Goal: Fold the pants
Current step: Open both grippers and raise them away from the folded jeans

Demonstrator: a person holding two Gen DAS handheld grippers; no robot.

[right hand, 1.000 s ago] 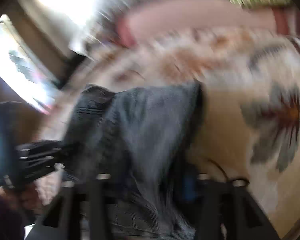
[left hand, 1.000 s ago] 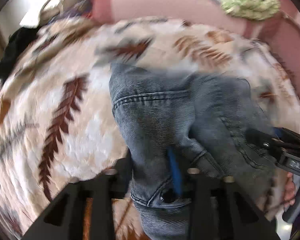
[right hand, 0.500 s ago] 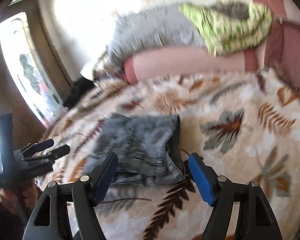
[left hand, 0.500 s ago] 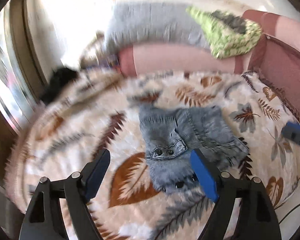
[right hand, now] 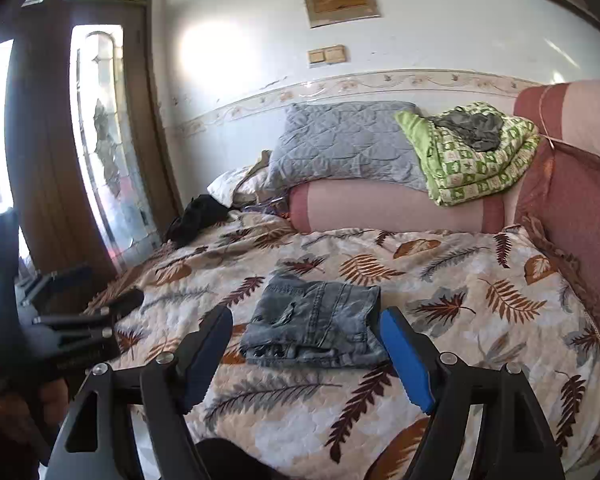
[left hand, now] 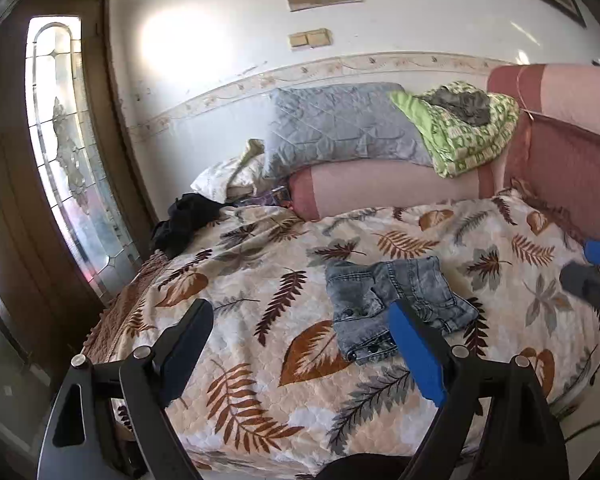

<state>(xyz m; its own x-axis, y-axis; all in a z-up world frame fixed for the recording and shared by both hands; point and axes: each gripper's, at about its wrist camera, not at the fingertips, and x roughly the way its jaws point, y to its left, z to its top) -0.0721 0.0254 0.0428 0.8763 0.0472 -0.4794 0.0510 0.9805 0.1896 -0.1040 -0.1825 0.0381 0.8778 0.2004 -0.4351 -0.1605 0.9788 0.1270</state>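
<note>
The grey denim pants [left hand: 380, 292] lie folded into a small stack on the leaf-print bedspread [left hand: 260, 360], waistband buttons toward me. My left gripper [left hand: 298, 312] hovers well back from them, its jaws opening wide with nothing between them. In the right wrist view the same pants [right hand: 316, 320] lie beyond my right gripper [right hand: 304, 316], which is open and holds nothing. The left gripper [right hand: 72, 328] also shows there at the left edge, held by a hand. The right gripper's blue-padded tip [left hand: 596, 264] pokes in at the right edge of the left wrist view.
A pink bolster [left hand: 384, 188] lies along the bed's far side, with a grey quilted pillow [left hand: 340, 124] and a green patterned blanket [left hand: 460, 132] on it. A black garment [left hand: 184, 216] sits at the far left corner. A glazed wooden door [left hand: 64, 152] stands left of the bed.
Both grippers let go of the pants, opened and pulled back and up from the bed. The pants now lie folded on the bedspread, farther away in both views.
</note>
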